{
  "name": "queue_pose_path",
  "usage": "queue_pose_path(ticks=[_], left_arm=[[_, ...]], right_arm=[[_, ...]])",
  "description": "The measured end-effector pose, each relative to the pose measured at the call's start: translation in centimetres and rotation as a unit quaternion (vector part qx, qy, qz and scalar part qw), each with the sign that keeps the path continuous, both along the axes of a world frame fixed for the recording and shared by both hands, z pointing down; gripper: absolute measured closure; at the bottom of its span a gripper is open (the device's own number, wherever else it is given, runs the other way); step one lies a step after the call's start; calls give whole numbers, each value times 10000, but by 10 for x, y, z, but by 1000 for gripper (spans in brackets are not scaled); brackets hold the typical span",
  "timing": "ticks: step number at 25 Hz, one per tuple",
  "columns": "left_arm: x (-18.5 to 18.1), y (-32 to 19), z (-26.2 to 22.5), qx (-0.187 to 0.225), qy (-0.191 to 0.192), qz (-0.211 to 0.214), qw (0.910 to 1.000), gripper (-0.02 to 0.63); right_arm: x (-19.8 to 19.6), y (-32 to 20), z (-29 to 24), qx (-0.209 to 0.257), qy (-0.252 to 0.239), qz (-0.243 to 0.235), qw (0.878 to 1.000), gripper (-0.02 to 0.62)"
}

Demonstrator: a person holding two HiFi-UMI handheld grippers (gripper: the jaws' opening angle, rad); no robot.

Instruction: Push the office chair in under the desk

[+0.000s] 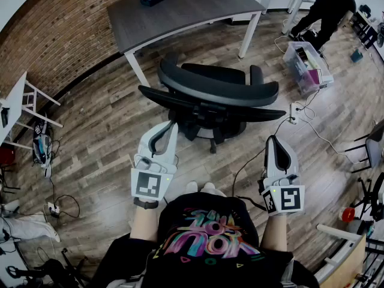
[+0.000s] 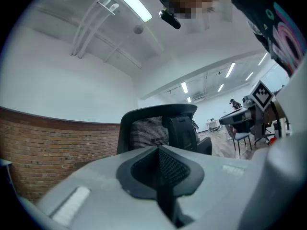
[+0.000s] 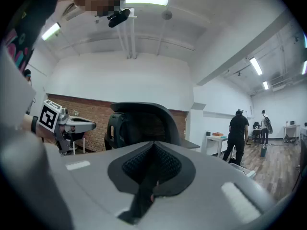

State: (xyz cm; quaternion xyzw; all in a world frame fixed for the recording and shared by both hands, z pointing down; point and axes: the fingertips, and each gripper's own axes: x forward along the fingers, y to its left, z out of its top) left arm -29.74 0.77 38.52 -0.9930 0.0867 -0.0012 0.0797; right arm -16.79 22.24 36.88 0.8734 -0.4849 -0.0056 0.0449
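office chair (image 1: pixel 216 92) short of desk (image 1: pixel 180 11), head view only

1. L gripper (image 1: pixel 172 128): held level, pointed fwd; jaws pressed together, nothing gripped.
2. R gripper (image 1: pixel 272 141): held level, pointed fwd; jaws pressed together, nothing gripped.
3. L forearm (image 1: pixel 144 221) & R forearm (image 1: pixel 275 233): extended fwd from torso, grippers held well apart.

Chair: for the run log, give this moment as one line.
stage: pre-push | chair: not under desk | left tool: shut, empty, short of chair | right tool: shut, empty
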Motion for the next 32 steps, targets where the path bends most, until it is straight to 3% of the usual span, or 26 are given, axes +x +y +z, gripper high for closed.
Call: queue_pose_path(ticks=[12,18,21,25,32], left_arm=[[-2,-4,6,-110,-107,-116,9998,604],[3,-17,12,-4,-385,-215,9990,577],[6,-23,13,146,-495,-215,9984,569],[10,-30,16,414,-685,-144,9967,521],[21,-40,25,1238,-1070,22,9865,458]], right_arm=[[5,0,6,-393,187,214,9988,594],[13,1,12,-502,152,270,9983,592],[17,1,14,-534,129,217,9983,585],[24,-3,17,-773,280,59,9966,508],[37,-3,25,-1247,627,-197,9900,423]])
